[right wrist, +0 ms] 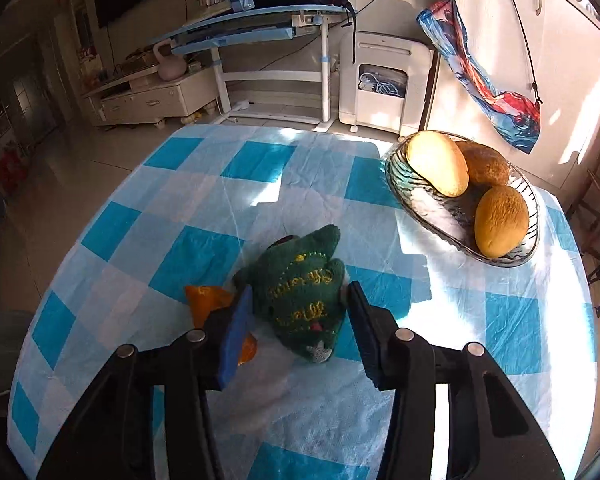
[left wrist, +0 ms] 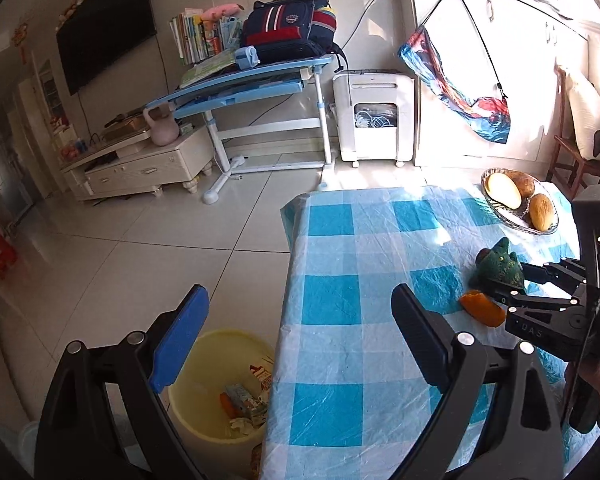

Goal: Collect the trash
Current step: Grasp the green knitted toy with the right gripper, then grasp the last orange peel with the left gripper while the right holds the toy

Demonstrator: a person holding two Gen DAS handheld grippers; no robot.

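Note:
A green knitted plush toy (right wrist: 304, 296) lies on the blue-checked tablecloth (right wrist: 204, 208), next to an orange peel (right wrist: 208, 300). My right gripper (right wrist: 296, 328) is open, its fingers on either side of the toy's near end; the left finger (right wrist: 236, 332) partly covers the peel. The toy (left wrist: 498, 266) and the peel (left wrist: 482, 308) also show in the left wrist view, with the right gripper (left wrist: 540, 280) at them. My left gripper (left wrist: 300, 336) is open and empty, above the table's left edge and a yellow bin (left wrist: 220, 388) holding wrappers and peel.
A glass bowl (right wrist: 428, 204) with three fruits stands at the table's far right. Tiled floor lies left of the table. A blue desk (left wrist: 244, 88), a white unit (left wrist: 374, 116) and a TV stand (left wrist: 140, 164) stand along the far wall.

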